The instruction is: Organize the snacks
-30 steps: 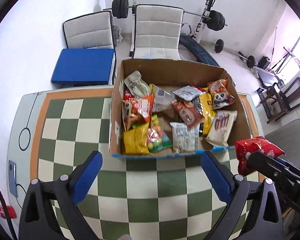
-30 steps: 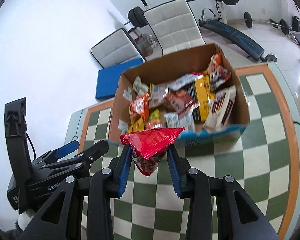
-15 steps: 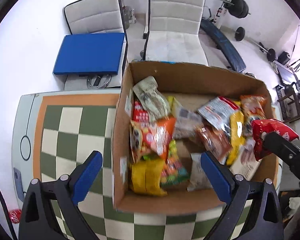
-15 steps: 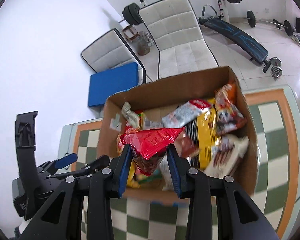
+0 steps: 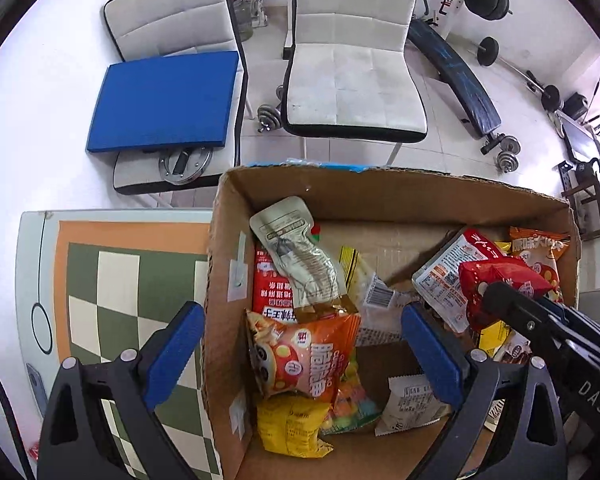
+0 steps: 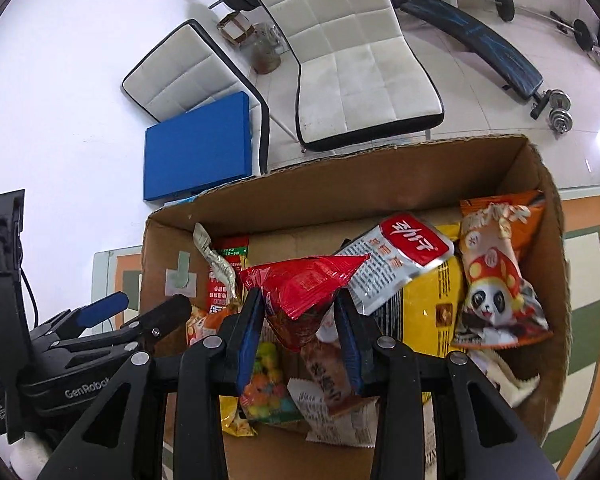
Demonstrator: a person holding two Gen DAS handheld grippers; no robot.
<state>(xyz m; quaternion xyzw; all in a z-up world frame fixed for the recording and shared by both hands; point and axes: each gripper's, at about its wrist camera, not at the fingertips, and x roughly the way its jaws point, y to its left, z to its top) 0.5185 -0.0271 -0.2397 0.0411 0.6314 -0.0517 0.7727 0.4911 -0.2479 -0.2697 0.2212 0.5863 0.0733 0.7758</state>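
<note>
A cardboard box [image 5: 380, 192] [image 6: 340, 184] holds several snack packets. My right gripper [image 6: 300, 328] is shut on a red snack packet [image 6: 300, 292] and holds it above the middle of the box; the packet also shows in the left wrist view [image 5: 500, 284]. My left gripper [image 5: 300, 352] is open and empty, straddling the box's left wall, above an orange packet [image 5: 312, 356]. A grey pouch [image 5: 296, 248] and an orange panda packet [image 6: 496, 272] lie in the box.
The box stands on a green-and-white checkered table [image 5: 112, 292]. Behind the table are two white chairs [image 5: 352, 60], a blue pad [image 5: 164, 100] and weight equipment [image 6: 480, 40] on the floor.
Both grippers have moved forward from in front of the box to over it. The right gripper still holds the red packet; the left stays open.
</note>
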